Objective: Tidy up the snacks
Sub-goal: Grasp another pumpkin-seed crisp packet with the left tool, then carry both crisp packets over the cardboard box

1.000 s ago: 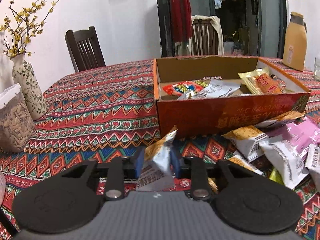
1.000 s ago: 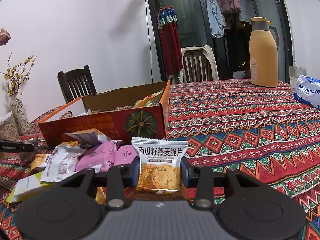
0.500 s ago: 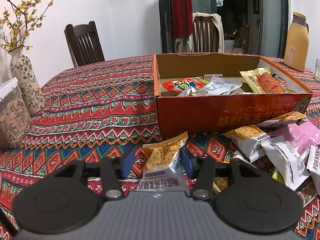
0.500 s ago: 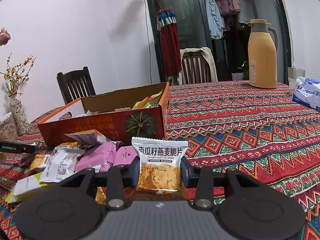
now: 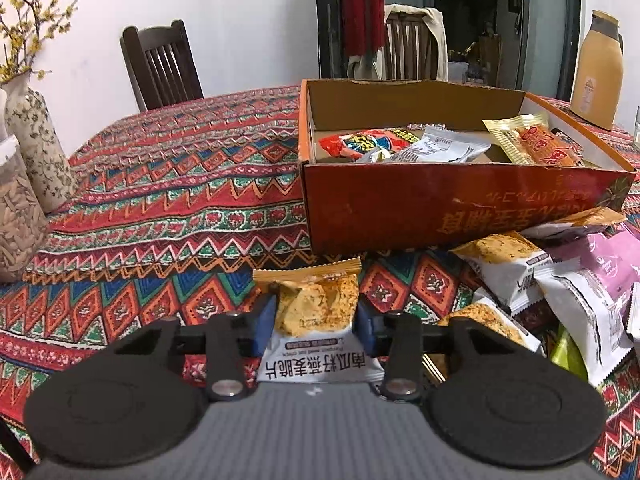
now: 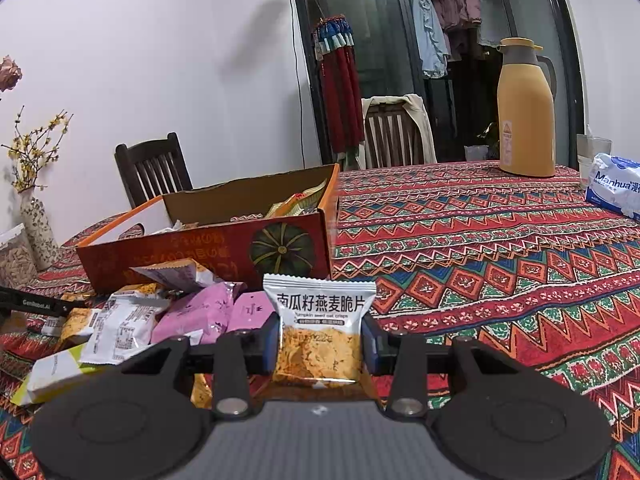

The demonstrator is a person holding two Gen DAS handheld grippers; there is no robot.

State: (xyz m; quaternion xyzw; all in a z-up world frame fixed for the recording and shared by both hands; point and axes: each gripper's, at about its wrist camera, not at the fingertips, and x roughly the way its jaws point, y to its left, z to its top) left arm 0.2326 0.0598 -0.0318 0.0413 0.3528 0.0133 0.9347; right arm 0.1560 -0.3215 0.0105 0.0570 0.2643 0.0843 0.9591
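Here, each hand-held gripper pinches a crisp packet low in frame: the left hand-held gripper (image 5: 316, 318) an upside-down packet (image 5: 316, 312), the right hand-held gripper (image 6: 320, 342) an upright packet (image 6: 320, 332), before the snack box (image 5: 440, 208) at center right.

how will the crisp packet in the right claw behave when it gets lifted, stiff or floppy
The white and orange foil crisp packet probably holds its shape: it stands upright between the right claw pads, looking puffed. It is likely light for its size. The crisps inside may crack if squeezed harder.
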